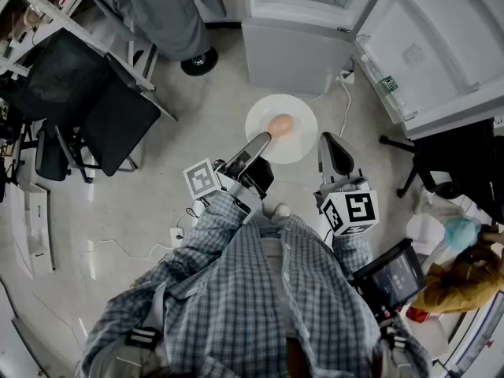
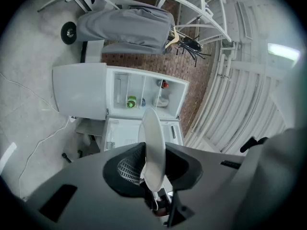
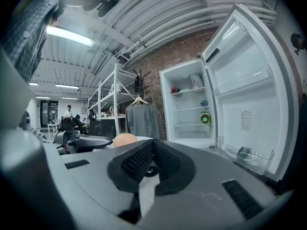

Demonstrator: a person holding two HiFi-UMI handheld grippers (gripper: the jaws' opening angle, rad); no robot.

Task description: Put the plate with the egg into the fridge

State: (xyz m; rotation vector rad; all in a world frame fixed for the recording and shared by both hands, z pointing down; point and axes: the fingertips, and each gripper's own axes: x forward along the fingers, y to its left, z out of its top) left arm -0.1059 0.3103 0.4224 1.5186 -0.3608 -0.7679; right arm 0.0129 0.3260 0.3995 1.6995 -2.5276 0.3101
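Observation:
A white plate (image 1: 299,142) with a tan egg (image 1: 281,124) on it hangs above the floor in front of the open fridge (image 1: 295,10). My left gripper (image 1: 262,138) is shut on the plate's near-left rim. In the left gripper view the plate (image 2: 153,143) shows edge-on between the jaws, with the fridge (image 2: 144,96) beyond. My right gripper (image 1: 332,142) is shut with nothing in it, just beside the plate's right edge. Its own view shows the egg (image 3: 125,139) to the left of the closed jaws (image 3: 152,164) and the fridge (image 3: 189,104) ahead.
The fridge door (image 1: 441,46) stands swung wide to the right, with a bottle (image 1: 388,85) in its shelf. Black chairs (image 1: 102,109) and a grey garment (image 1: 157,6) are at the left. Cables (image 1: 344,101) lie on the floor. A person in yellow (image 1: 465,274) crouches at the lower right.

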